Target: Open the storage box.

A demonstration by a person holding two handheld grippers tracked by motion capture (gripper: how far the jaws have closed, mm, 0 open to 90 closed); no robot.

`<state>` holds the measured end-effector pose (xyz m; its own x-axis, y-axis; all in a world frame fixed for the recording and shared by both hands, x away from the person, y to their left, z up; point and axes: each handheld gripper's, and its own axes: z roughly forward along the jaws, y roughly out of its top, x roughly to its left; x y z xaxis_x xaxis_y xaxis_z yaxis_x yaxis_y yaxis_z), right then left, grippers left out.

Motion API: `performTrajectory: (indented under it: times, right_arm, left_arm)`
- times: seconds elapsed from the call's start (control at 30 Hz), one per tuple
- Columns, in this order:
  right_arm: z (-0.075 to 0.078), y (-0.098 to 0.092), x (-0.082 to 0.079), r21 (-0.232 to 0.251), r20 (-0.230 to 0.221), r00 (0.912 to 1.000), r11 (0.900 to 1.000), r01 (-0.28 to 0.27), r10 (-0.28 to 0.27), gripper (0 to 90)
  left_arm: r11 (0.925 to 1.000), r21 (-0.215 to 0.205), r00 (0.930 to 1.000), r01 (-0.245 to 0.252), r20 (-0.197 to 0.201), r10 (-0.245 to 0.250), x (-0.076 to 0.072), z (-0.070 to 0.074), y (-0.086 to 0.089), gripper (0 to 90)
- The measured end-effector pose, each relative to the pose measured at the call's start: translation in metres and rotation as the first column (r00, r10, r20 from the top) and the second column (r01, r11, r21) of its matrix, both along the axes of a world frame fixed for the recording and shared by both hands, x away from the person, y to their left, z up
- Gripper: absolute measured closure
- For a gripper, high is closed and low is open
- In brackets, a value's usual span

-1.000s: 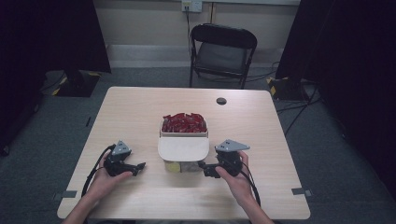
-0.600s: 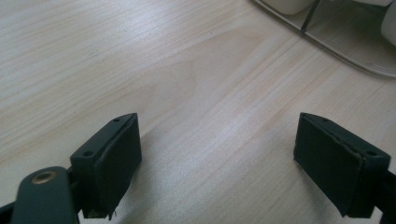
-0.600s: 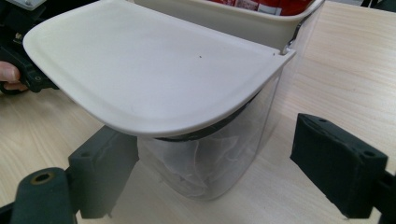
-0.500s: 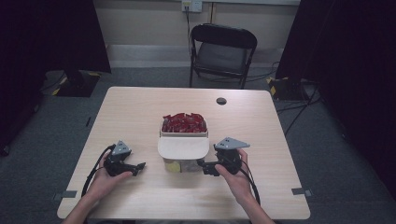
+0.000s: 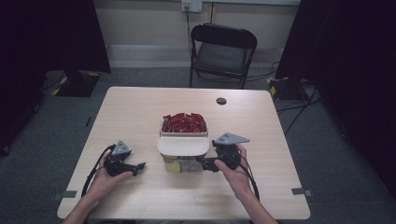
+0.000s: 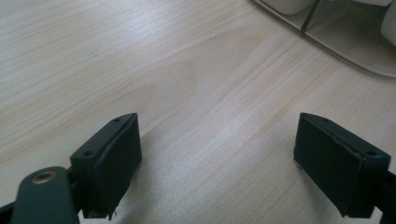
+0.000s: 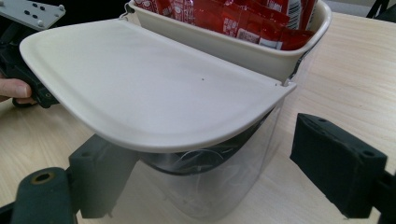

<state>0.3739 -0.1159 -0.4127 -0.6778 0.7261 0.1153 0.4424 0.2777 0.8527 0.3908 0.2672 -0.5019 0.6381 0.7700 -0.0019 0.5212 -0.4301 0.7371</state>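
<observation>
Approach step: right gripper (image 5: 208,164), jaws spread, straddling clear front of condiment bin (image 7: 205,186) at counter (image 5: 140,112) centre, no squeeze yet. Left gripper (image 5: 136,167) idle at nine o'clock, jaws spread, empty. Next: close in, pinch.

We see a room set up for recording, like a lab or a studio, not a home. Black curtains (image 5: 51,37) hang at ten o'clock and at two o'clock. The floor (image 5: 327,154) is grey carpet, with small tape marks (image 5: 299,191) stuck on it beside the light wooden table (image 5: 140,107). One black folding chair (image 5: 223,53) stands at twelve o'clock by a pale wall, under a wall socket (image 5: 191,5). Cables (image 5: 299,105) trail over the carpet at two o'clock. A stand foot with yellow and black tape (image 5: 74,84) sits at ten o'clock.
</observation>
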Motion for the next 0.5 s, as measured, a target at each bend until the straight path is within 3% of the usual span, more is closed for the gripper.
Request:
performTrajectory:
  times: [0.5]
  right_arm:
    - [0.005,0.001,0.013,0.023,-0.006,1.0,1.0,-0.002,0.002,14.4]
  left_arm:
    - [1.0,0.0,1.0,0.0,0.0,0.0,0.0,0.0,0.0,14.6]
